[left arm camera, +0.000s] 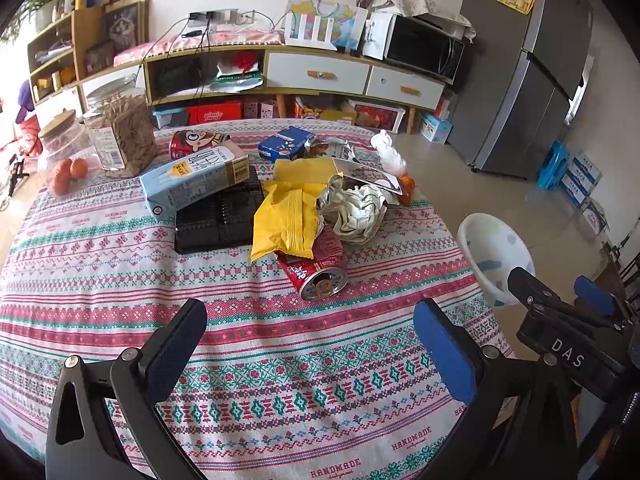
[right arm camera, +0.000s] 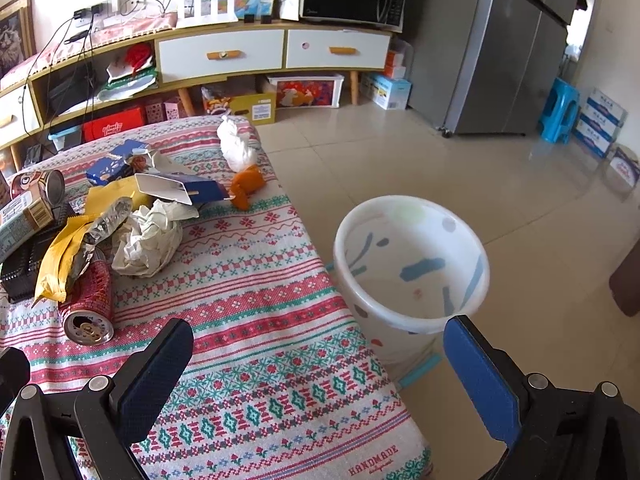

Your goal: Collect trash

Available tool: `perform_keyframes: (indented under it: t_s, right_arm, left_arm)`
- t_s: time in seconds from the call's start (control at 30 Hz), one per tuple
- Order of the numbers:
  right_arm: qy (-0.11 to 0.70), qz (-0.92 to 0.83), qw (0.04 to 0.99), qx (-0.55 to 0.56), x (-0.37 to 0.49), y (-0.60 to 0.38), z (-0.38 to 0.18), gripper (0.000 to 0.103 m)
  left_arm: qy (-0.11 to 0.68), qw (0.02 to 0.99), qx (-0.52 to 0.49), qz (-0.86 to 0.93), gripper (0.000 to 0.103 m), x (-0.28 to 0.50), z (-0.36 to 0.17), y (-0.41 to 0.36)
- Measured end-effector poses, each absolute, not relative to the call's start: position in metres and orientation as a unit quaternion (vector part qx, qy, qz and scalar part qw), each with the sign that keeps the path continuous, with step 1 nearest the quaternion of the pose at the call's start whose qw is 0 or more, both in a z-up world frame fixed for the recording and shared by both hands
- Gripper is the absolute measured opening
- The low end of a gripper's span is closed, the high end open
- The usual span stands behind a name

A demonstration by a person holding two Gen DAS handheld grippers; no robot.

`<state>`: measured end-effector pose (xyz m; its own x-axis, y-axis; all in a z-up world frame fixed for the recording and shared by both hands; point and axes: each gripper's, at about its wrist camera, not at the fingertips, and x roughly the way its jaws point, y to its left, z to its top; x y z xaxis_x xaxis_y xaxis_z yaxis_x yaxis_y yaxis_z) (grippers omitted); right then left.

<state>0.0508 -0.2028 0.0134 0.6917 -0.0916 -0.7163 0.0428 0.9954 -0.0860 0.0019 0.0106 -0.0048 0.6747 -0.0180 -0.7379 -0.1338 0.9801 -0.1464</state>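
Left gripper [left arm camera: 310, 344], nearest the lens, hovers over the tablecloth [left arm camera: 120, 280] with jaws spread wide, holding nothing. Right gripper [right arm camera: 318, 364], equally wide and empty, straddles the table edge. Trash sits at 12 o'clock of the left gripper: red can [left arm camera: 320, 276] under a yellow bag [left arm camera: 286, 224], crumpled paper [left arm camera: 356, 212] touching the bag. White bin [right arm camera: 412, 264] stands on the floor at 1 o'clock of the right gripper.

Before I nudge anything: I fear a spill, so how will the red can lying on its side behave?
The red can lies on its side, so it probably rolls. Its opened top suggests it is light, perhaps dripping leftovers. The yellow wrapper overlapping it may shift too.
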Motion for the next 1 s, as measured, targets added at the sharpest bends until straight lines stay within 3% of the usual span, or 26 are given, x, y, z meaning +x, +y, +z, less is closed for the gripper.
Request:
perform_keyframes:
  t_s: [1.0]
  right_arm:
    - [0.396, -0.038, 0.917, -0.031, 0.0521, -0.203, 0.0106, 0.103]
  left_arm:
    - [0.405, 0.908, -0.098, 0.031, 0.103, 0.0, -0.0048, 0.0116]
